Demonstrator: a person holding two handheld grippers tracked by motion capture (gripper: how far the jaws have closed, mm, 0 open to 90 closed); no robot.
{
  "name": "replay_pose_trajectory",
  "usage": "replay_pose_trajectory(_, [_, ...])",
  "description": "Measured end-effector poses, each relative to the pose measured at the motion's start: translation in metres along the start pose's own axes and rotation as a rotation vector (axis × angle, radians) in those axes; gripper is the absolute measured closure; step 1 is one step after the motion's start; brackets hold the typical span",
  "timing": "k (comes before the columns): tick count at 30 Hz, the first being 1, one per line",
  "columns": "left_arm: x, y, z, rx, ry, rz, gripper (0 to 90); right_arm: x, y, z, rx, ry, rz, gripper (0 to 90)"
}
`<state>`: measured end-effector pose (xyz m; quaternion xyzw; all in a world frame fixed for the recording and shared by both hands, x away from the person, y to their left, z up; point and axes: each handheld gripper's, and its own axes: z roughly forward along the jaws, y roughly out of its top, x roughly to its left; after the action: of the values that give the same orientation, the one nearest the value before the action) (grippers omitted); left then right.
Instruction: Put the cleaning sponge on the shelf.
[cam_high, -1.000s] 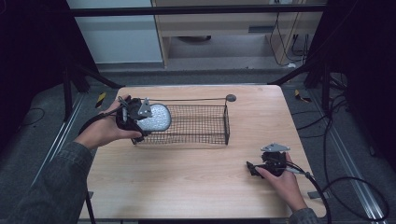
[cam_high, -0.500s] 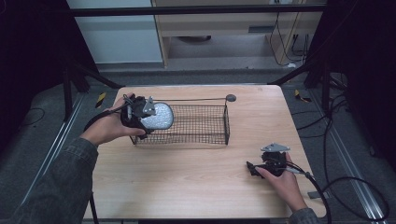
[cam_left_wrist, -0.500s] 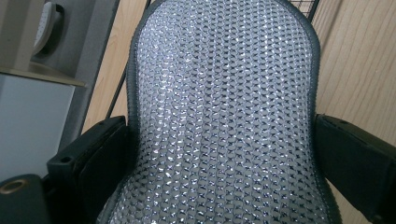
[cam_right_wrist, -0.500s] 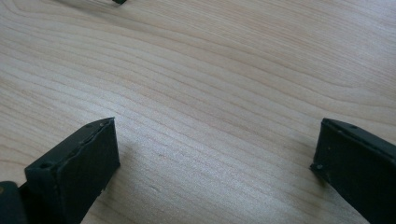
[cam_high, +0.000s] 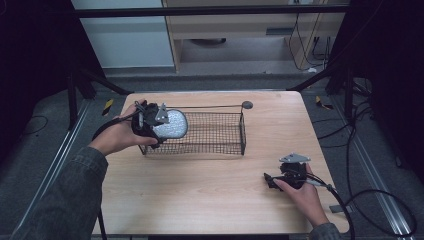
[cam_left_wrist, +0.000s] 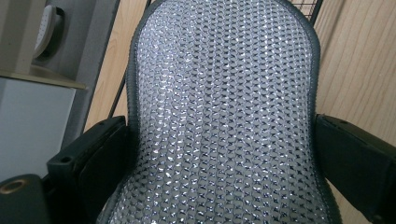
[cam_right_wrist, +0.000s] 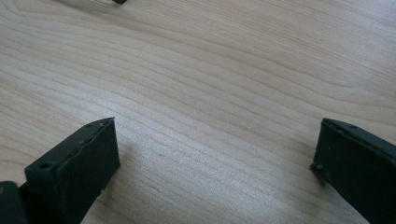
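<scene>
The sparkly pouch (cam_left_wrist: 224, 116) is cut off at the top and bottom edges of the left gripper view — its full shape can't be made out there. In the high view, part of it is covered by the left gripper (cam_high: 150, 122), and the basket (cam_high: 220, 132) mesh is too fine to be resolved.

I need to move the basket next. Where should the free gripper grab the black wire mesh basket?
Probably the top rim wire of the black wire mesh basket's right end wall, from above: it stands upright, thin enough for the open right gripper, away from the left gripper holding the glittery silver pouch.
</scene>
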<state>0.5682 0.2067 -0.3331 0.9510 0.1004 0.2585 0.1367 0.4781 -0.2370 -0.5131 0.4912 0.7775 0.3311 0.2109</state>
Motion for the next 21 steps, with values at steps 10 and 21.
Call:
replay_pose_trajectory(10, [0.005,0.000,0.009,0.000,-0.007,-0.012,4.5,0.000,0.000,0.000,0.000,0.000,0.000,0.4])
replay_pose_trajectory(21, [0.014,-0.006,0.026,-0.014,-0.028,-0.031,4.5,0.000,0.000,0.000,0.000,-0.001,0.000,0.4])
